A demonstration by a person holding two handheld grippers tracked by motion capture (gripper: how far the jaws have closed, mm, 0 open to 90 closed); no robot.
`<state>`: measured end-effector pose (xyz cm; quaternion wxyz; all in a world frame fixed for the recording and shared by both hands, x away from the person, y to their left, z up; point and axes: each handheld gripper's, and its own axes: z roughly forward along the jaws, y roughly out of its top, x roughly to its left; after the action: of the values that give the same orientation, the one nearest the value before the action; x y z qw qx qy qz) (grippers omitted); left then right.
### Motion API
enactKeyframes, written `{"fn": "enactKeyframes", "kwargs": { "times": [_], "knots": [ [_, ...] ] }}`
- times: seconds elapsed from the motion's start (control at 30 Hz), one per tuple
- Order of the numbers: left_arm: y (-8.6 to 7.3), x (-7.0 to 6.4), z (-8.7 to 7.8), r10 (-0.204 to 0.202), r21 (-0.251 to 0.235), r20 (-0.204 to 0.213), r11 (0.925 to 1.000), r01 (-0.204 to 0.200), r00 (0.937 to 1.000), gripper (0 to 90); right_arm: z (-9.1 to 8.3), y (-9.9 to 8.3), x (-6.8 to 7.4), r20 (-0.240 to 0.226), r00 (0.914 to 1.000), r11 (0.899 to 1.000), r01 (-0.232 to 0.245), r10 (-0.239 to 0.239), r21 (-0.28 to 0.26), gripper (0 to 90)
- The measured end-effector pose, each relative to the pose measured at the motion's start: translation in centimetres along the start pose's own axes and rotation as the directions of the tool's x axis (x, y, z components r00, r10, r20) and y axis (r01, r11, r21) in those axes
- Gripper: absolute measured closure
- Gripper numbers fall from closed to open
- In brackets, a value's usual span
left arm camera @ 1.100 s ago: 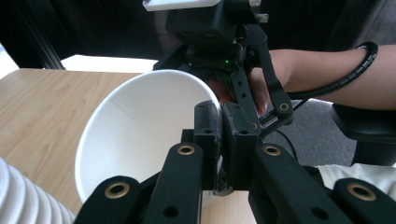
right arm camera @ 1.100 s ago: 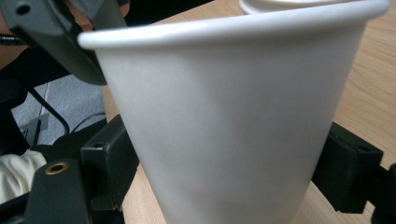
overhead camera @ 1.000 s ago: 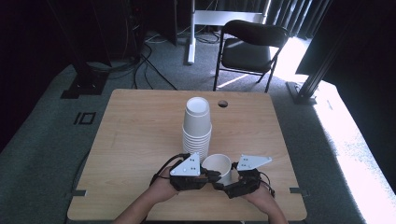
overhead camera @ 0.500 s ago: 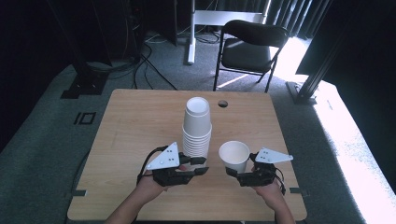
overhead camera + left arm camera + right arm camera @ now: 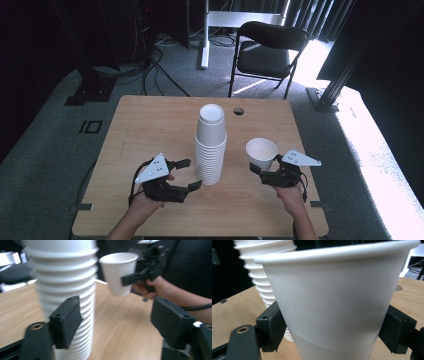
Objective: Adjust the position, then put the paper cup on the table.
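Moved rightward off the stack (image 5: 210, 145), right gripper (image 5: 263, 169) clamps an upright white cup (image 5: 261, 153).

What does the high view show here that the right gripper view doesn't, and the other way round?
High view alone: the left gripper, open beside the stack of cups, the folding chair, and the whole table. Right gripper view alone: close contact, both pads pressed against the wall of the single cup. Shared: that cup held in the right gripper, apart from the stack, and the wooden tabletop.
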<state>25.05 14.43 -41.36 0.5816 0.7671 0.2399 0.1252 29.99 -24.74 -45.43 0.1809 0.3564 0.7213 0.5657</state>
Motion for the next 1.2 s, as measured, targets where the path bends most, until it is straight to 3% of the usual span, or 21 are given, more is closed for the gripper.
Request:
{"fn": "enactKeyframes", "kwargs": {
  "times": [0.03,0.1,0.17,0.2,0.27,0.3,0.33,0.4,0.43,0.53,0.6,0.63,0.67,0.83,0.87,0.93,1.03,1.07,1.2],
  "knots": [
    [-1.3,1.0,-0.6,-0.03,0.029,-0.109,0.999,0.033,0.9936,11.3,0.3,-0.1,-0.4,0.019,0.9998,1.0,-0.009,0.009,0.0,18.6],
    [-2.2,1.6,-1.0,-0.043,0.062,-0.163,0.9967,0.054,0.9857,2.3,0.5,-0.2,-0.9,0.031,0.9994,1.0,-0.014,0.014,0.003,18.6],
    [-3.2,2.1,-1.6,-0.051,0.091,-0.235,0.9932,0.074,0.9707,1.7,0.7,-0.4,-1.3,0.046,0.9987,1.0,-0.023,0.023,0.002,18.6],
    [-3.2,2.1,-1.6,-0.051,0.091,-0.235,0.9932,0.074,0.9707,1.7,0.7,-0.4,-1.3,0.046,0.9987,1.0,-0.023,0.023,0.002,18.6],
    [-4.2,2.7,-2.3,-0.081,0.118,-0.294,0.9858,0.12,0.9524,1.7,0.9,-0.6,-1.7,0.053,0.998,0.999,-0.034,0.034,-0.001,18.6],
    [-5.4,3.5,-2.9,-0.114,0.123,-0.313,0.9794,0.16,0.9428,1.7,1.1,-0.7,-2.0,0.062,0.997,0.999,-0.045,0.045,-0.001,18.6],
    [-5.9,3.8,-3.3,-0.133,0.118,-0.321,0.9768,0.179,0.9377,1.7,1.2,-0.8,-2.3,0.06,0.9968,0.999,-0.053,0.053,-0.001,18.6],
    [-5.9,3.8,-3.3,-0.133,0.118,-0.321,0.9768,0.179,0.9377,1.7,1.4,-1.0,-2.4,0.07,0.9959,0.998,-0.056,0.057,-0.003,18.5],
    [-7.2,4.5,-4.0,-0.159,0.125,-0.356,0.9684,0.216,0.9207,1.7,1.8,-1.2,-2.8,0.084,0.9944,0.998,-0.064,0.064,0.001,18.4],
    [-8.7,5.2,-4.7,-0.191,0.117,-0.394,0.9599,0.255,0.899,1.7,2.4,-1.6,-3.4,0.106,0.9913,0.997,-0.079,0.078,0.006,18.4],
    [-8.7,5.2,-4.7,-0.191,0.117,-0.394,0.9599,0.255,0.899,1.7,2.7,-1.8,-3.6,0.121,0.9892,0.996,-0.084,0.083,0.008,18.4],
    [-10.1,5.6,-5.2,-0.208,0.126,-0.426,0.9503,0.285,0.8807,1.7,3.5,-2.3,-4.2,0.145,0.9849,0.995,-0.098,0.094,0.021,18.4],
    [-10.5,5.7,-5.2,-0.212,0.13,-0.432,0.9473,0.293,0.8766,1.7,3.9,-2.5,-4.5,0.166,0.9816,0.994,-0.101,0.095,0.03,18.5],
    [-11.6,5.6,-5.2,-0.219,0.134,-0.449,0.9423,0.307,0.8665,1.7,5.7,-3.5,-5.6,0.247,0.9648,0.991,-0.11,0.09,0.071,18.5],
    [-11.6,5.6,-5.2,-0.219,0.134,-0.449,0.9423,0.307,0.8665,1.7,5.7,-3.5,-5.6,0.247,0.9648,0.991,-0.11,0.09,0.071,18.5],
    [-11.8,5.5,-5.1,-0.212,0.138,-0.456,0.9427,0.304,0.8644,1.7,6.5,-4.1,-6.2,0.287,0.9533,0.989,-0.122,0.093,0.085,18.4],
    [-11.9,5.2,-5.0,-0.192,0.147,-0.462,0.9462,0.288,0.8656,1.7,7.0,-4.7,-6.6,0.315,0.9444,0.987,-0.13,0.094,0.094,18.3],
    [-11.9,5.2,-5.0,-0.194,0.145,-0.459,0.9465,0.288,0.8673,1.7,7.1,-4.9,-6.7,0.318,0.9434,0.987,-0.13,0.093,0.097,18.3],
    [-11.8,5.1,-5.2,-0.187,0.142,-0.469,0.9488,0.283,0.863,1.7,7.3,-5.7,-6.9,0.332,0.9388,0.986,-0.133,0.092,0.103,18.0]
  ]
}}
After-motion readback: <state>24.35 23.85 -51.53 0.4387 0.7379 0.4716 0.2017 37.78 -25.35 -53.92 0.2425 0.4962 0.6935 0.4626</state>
